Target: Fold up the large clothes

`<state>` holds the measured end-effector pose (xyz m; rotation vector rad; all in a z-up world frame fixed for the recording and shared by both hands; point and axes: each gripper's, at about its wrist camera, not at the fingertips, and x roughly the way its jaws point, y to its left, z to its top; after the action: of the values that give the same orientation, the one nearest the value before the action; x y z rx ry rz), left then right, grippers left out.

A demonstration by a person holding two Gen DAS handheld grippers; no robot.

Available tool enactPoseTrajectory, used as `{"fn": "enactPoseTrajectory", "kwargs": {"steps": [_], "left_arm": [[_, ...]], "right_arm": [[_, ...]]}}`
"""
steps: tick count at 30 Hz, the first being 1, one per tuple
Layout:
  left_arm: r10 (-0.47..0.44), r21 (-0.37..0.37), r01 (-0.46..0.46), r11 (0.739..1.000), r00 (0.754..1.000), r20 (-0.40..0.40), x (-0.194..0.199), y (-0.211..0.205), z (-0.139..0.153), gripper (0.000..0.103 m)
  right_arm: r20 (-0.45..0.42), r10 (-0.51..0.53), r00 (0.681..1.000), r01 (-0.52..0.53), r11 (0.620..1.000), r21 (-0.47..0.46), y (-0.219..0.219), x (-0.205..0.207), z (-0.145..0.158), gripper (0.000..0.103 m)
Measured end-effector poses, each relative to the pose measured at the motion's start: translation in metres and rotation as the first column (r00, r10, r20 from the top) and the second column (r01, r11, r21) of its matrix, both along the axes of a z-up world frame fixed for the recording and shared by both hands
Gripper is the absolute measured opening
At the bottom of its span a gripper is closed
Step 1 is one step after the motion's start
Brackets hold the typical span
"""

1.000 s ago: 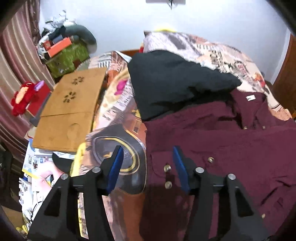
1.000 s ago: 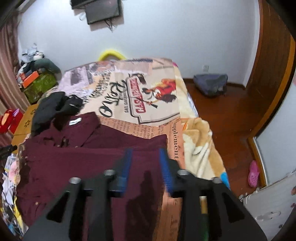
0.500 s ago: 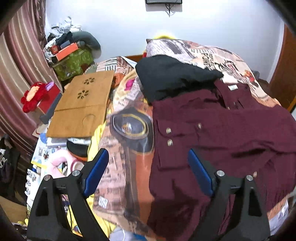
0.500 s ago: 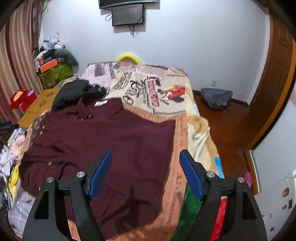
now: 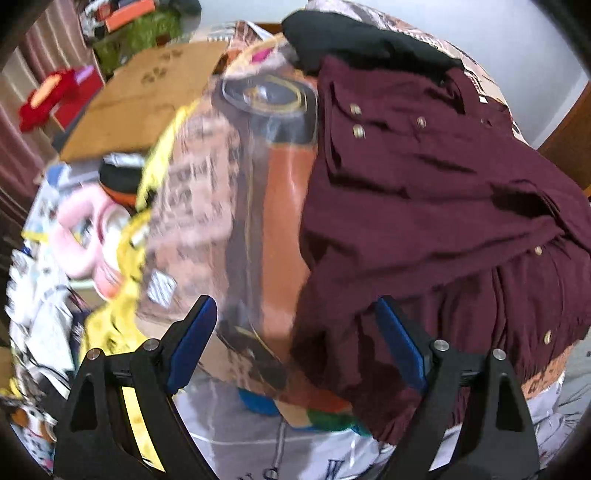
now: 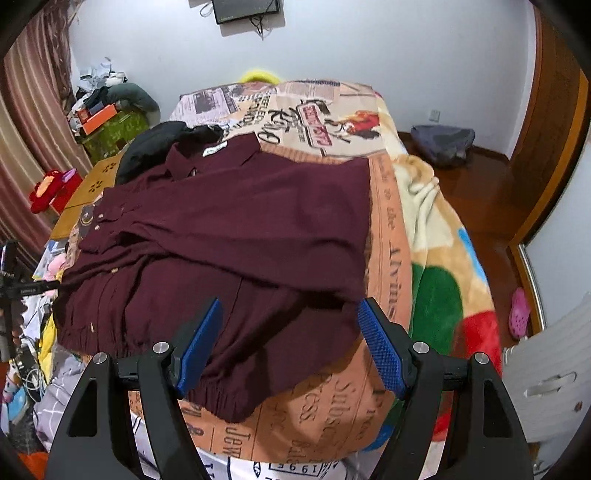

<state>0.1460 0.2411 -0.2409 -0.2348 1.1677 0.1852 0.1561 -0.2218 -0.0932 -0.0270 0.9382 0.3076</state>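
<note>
A dark red shirt (image 6: pixel 236 236) was laid flat on the bed (image 6: pixel 436 236), over a blanket (image 6: pixel 391 206) printed like old newspapers. In the right wrist view, its long line was seen to run from the collar (image 6: pixel 214 151), at the far end near the wall, down to the stretchy hem (image 6: pixel 221 400), at the near end of the bed. The collar was pointed away and a little to the left, with a small white tag (image 6: pixel 215 148) shown inside it. One side of the shirt was folded across the top, so a straight edge was made on the right. Small shiny buttons (image 5: pixel 356 120) were seen on the side by the left claw.

A black cloth (image 6: pixel 155 146) was piled just past the collar and touched it.

The left claw (image 5: pixel 295 345) was held wide open above the near left corner of the shirt. Nothing was held in it. One blue pad (image 5: pixel 397 343) was over the red cloth and the other was over the blanket.

The right claw (image 6: pixel 290 349) was also held wide open, above the hem. Nothing was held in it, and the pads (image 6: pixel 380 350) were not pressed on the cloth.

A wooden board (image 6: pixel 92 188) and a red toy (image 6: pixel 46 190) were seen left of the bed. A screen (image 6: pixel 247 9) was hung on the far wall. A grey bag (image 6: pixel 443 142) was left on the wood floor, well apart from the bed.
</note>
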Motion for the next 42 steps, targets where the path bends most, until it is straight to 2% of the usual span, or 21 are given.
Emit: {"fn": "enactPoseTrajectory", "kwargs": {"steps": [3, 6, 8, 11, 14, 15, 16, 18, 19, 20, 21, 23, 25, 29, 34, 38, 42], "left_arm": [[0.002, -0.068, -0.003, 0.998, 1.000, -0.018, -0.009, -0.004, -0.017, 0.088], [0.004, -0.159, -0.016, 0.987, 0.997, -0.072, -0.014, -0.013, -0.040, 0.088], [0.025, -0.172, -0.038, 0.984, 0.997, -0.075, -0.016, -0.018, -0.049, 0.088], [0.055, -0.208, -0.067, 0.976, 0.997, -0.062, -0.018, -0.019, -0.047, 0.085], [0.060, -0.359, -0.064, 0.931, 0.998, -0.022, -0.020, -0.025, -0.037, 0.085], [0.047, -0.369, -0.045, 0.928, 0.999, -0.003, -0.021, -0.030, -0.033, 0.084], [0.026, -0.356, -0.020, 0.934, 1.000, 0.013, -0.021, -0.036, -0.029, 0.080], [-0.044, -0.273, 0.053, 0.960, 0.998, 0.039, -0.019, -0.056, -0.021, 0.070], [-0.064, -0.233, 0.071, 0.970, 0.997, 0.040, -0.018, -0.063, -0.019, 0.059], [-0.090, -0.175, 0.095, 0.980, 0.995, 0.035, -0.015, -0.071, -0.017, 0.043], [-0.110, -0.131, 0.113, 0.985, 0.993, 0.030, -0.013, -0.078, -0.016, 0.038], [-0.135, -0.081, 0.138, 0.987, 0.990, 0.038, -0.011, -0.085, -0.009, 0.018], [-0.154, -0.038, 0.157, 0.987, 0.985, 0.072, -0.008, -0.091, 0.007, 0.009], [-0.157, -0.065, 0.172, 0.983, 0.969, 0.188, 0.002, -0.086, 0.052, 0.006], [-0.132, -0.119, 0.178, 0.977, 0.939, 0.316, 0.026, -0.077, 0.105, 0.004], [-0.088, -0.155, 0.153, 0.976, 0.928, 0.362, 0.074, -0.062, 0.130, 0.004], [-0.030, -0.158, 0.093, 0.983, 0.931, 0.364, 0.121, -0.049, 0.136, 0.004]], "right_arm": [[-0.040, -0.010, 0.999, 0.011, 0.999, 0.030, -0.002, -0.002, -0.014, 0.073], [-0.111, -0.027, 0.993, 0.035, 0.997, 0.065, -0.003, -0.001, -0.035, 0.073], [-0.144, -0.042, 0.989, 0.055, 0.994, 0.091, -0.003, 0.000, -0.046, 0.073], [-0.169, -0.038, 0.985, 0.065, 0.985, 0.159, -0.004, 0.001, -0.052, 0.075], [-0.171, -0.019, 0.985, 0.058, 0.973, 0.223, -0.006, 0.003, -0.050, 0.072], [-0.169, -0.017, 0.985, 0.060, 0.966, 0.252, -0.008, 0.003, -0.048, 0.071], [-0.170, -0.014, 0.985, 0.060, 0.961, 0.271, -0.009, 0.002, -0.048, 0.067], [-0.172, -0.020, 0.985, 0.070, 0.953, 0.293, -0.011, 0.002, -0.048, 0.049], [-0.177, -0.034, 0.984, 0.084, 0.954, 0.287, -0.012, 0.002, -0.049, 0.030], [-0.183, -0.049, 0.982, 0.101, 0.953, 0.284, -0.014, 0.003, -0.051, 0.023], [-0.188, -0.054, 0.981, 0.109, 0.950, 0.294, -0.016, 0.004, -0.052, 0.012], [-0.189, -0.050, 0.981, 0.111, 0.939, 0.326, -0.020, 0.004, -0.050, 0.010], [-0.154, -0.032, 0.988, 0.080, 0.946, 0.313, -0.016, 0.003, -0.039, 0.009], [-0.043, 0.013, 0.999, -0.002, 0.966, 0.260, -0.001, 0.001, -0.007, 0.008], [0.054, 0.048, 0.997, -0.061, 0.963, 0.261, 0.015, 0.022, 0.028, 0.007], [0.108, 0.060, 0.992, -0.085, 0.965, 0.247, 0.025, 0.051, 0.047, 0.006], [0.129, 0.036, 0.991, -0.065, 0.971, 0.229, 0.031, 0.095, 0.053, 0.006]]}}
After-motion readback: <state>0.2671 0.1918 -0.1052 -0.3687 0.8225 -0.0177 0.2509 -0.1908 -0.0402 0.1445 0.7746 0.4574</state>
